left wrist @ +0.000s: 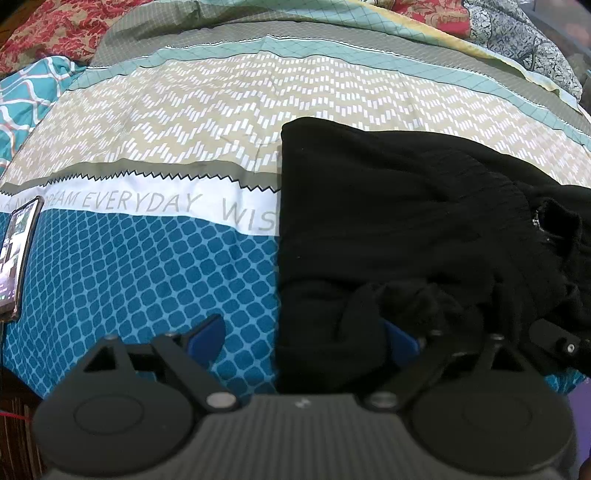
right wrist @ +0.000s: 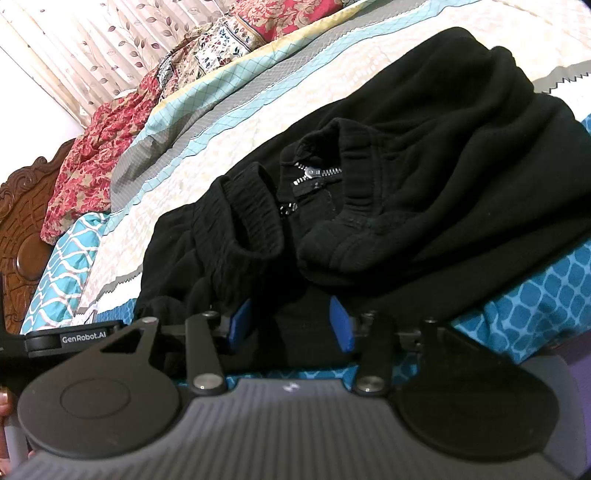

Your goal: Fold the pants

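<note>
Black pants (left wrist: 388,221) lie folded in a thick bundle on the patterned bedsheet (left wrist: 147,266), at the right of the left wrist view. In the right wrist view the pants (right wrist: 424,155) fill the middle, with the ribbed waistband and a silver zipper (right wrist: 317,171) facing me. My left gripper (left wrist: 303,336) is open at the near edge of the bundle; its left finger is over the sheet and its right finger is partly buried in black cloth. My right gripper (right wrist: 290,323) is open with black cloth lying between its blue pads (right wrist: 341,325).
A phone (left wrist: 18,254) lies on the sheet at the far left. Red floral and teal patterned pillows (left wrist: 48,33) are piled at the head of the bed. A carved wooden headboard (right wrist: 18,221) and curtains (right wrist: 92,40) stand beyond.
</note>
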`<state>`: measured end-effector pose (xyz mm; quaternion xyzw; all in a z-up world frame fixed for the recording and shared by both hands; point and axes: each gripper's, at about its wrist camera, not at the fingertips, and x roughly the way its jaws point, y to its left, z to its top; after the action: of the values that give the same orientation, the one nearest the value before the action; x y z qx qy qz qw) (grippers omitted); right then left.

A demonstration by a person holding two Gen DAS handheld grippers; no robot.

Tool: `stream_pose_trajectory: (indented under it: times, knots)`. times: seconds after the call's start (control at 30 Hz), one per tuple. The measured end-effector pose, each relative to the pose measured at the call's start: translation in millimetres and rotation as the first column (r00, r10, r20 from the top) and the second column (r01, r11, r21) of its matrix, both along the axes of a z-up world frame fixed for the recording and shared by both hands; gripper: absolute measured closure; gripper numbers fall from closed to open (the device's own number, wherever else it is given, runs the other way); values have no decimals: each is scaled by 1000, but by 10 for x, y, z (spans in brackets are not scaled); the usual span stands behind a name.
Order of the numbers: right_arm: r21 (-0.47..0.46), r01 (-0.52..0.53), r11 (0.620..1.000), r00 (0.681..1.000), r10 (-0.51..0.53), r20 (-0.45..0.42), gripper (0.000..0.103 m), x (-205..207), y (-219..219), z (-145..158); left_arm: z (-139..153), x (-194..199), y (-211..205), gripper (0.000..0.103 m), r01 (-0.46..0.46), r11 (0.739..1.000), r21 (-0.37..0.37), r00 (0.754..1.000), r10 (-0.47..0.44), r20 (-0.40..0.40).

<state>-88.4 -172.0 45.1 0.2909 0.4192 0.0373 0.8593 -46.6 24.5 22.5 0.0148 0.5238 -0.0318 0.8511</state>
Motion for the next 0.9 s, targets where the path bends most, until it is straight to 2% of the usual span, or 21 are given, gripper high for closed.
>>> stream_pose_trajectory:
  times: [0.9]
  knots:
    - [-3, 1, 1000, 1000, -1, -1, 51, -2, 20, 3, -11, 5, -1, 10, 3, 1000, 15, 1000, -3, -3]
